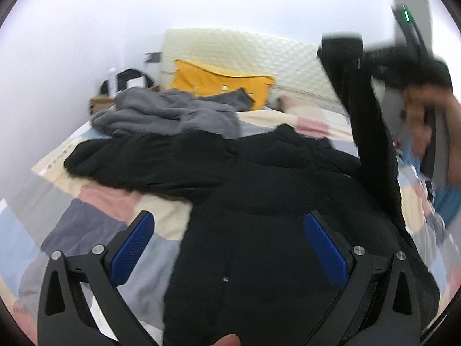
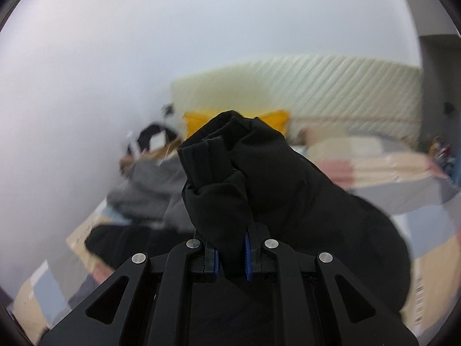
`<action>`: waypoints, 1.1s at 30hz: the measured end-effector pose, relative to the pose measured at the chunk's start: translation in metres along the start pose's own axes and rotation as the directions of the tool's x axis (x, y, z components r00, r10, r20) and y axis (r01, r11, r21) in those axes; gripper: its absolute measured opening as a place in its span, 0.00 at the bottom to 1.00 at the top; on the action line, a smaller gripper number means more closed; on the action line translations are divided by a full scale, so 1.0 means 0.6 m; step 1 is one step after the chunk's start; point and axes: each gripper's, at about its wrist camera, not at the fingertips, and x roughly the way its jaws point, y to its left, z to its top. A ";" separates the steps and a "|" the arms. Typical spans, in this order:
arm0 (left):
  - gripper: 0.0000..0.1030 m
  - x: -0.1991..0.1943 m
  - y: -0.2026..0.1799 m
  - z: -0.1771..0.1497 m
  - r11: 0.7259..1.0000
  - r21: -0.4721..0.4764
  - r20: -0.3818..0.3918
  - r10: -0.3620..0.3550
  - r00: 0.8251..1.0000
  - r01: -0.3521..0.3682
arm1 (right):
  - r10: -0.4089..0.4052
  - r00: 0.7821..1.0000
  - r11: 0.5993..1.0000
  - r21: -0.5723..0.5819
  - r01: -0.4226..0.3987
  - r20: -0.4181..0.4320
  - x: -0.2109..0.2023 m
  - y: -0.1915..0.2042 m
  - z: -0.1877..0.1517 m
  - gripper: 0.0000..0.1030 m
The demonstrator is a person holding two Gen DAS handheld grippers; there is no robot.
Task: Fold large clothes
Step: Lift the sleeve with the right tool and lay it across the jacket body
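A large black padded jacket (image 1: 259,190) lies spread over a patchwork bedspread (image 1: 95,201). My left gripper (image 1: 227,225) hovers open above the jacket's lower part, blue pads wide apart with nothing pinched. In the left wrist view one black sleeve (image 1: 371,121) rises to the upper right, where a hand holds my right gripper (image 1: 360,54), blurred. In the right wrist view my right gripper (image 2: 232,256) is shut on the black sleeve (image 2: 245,173), whose cuff bunches up past the blue pads and hides the fingertips.
A grey fleece garment (image 1: 170,112) lies crumpled behind the jacket. A yellow garment (image 1: 219,82) leans on the cream quilted headboard (image 1: 259,52). A bedside table with dark things (image 1: 121,86) stands at the far left, against a white wall.
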 end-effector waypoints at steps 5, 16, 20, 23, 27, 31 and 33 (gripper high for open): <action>1.00 0.019 0.037 -0.001 0.997 -0.080 -0.018 0.018 1.000 -0.019 | 0.028 0.993 1.000 0.001 -0.028 -0.119 0.107 0.055 -0.088 0.10; 1.00 0.049 0.047 -0.011 0.996 -0.093 -0.054 -0.001 0.999 -0.004 | -0.061 0.949 0.995 -0.100 0.031 -0.308 0.261 0.098 -0.242 0.10; 1.00 0.059 0.048 -0.015 0.994 -0.105 -0.073 -0.005 0.997 -0.003 | -0.087 0.937 0.991 -0.127 0.046 -0.338 0.288 0.099 -0.267 0.11; 1.00 0.069 0.050 -0.018 0.993 -0.114 -0.095 -0.010 0.995 -0.001 | -0.104 0.931 0.987 -0.148 0.055 -0.349 0.297 0.102 -0.273 0.11; 1.00 0.071 0.050 -0.019 0.993 -0.119 -0.098 -0.012 0.995 0.001 | -0.099 0.933 0.987 -0.153 0.048 -0.347 0.290 0.102 -0.274 0.13; 1.00 0.071 0.049 -0.020 0.993 -0.116 -0.101 -0.006 0.995 -0.006 | -0.093 0.934 0.984 -0.174 0.034 -0.345 0.277 0.109 -0.269 0.16; 1.00 0.071 0.050 -0.020 0.993 -0.116 -0.104 -0.021 0.994 0.009 | -0.096 0.932 0.985 -0.169 0.038 -0.348 0.262 0.112 -0.269 0.17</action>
